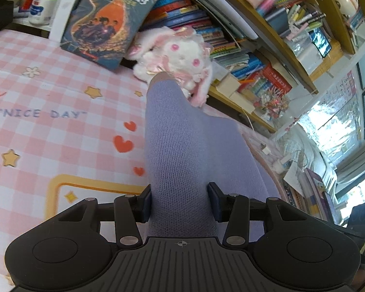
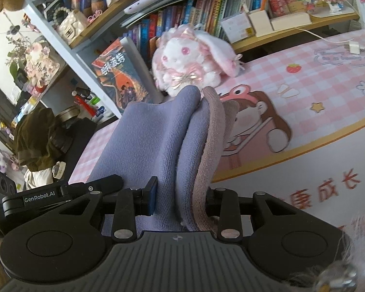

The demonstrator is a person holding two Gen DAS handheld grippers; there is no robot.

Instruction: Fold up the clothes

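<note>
A lavender knit garment (image 1: 182, 150) with a mauve-pink edge (image 2: 211, 146) is lifted over the pink checked mat (image 1: 48, 92). My left gripper (image 1: 180, 200) is shut on a bunched fold of it, the cloth rising ahead between both pads. In the right wrist view my right gripper (image 2: 180, 199) is shut on several stacked layers of the same garment (image 2: 158, 133), lavender on the left and mauve on the right. The other gripper's black body (image 2: 60, 194) shows at the left of that view.
A white and pink plush bunny (image 1: 175, 56) sits just beyond the cloth, also plush bunny (image 2: 189, 60). A large book (image 1: 104, 19) leans against the shelves of books (image 1: 206, 29). A white charger and cable (image 2: 352, 47) lie at the mat's far right. Dark clutter (image 2: 39, 138) stands left.
</note>
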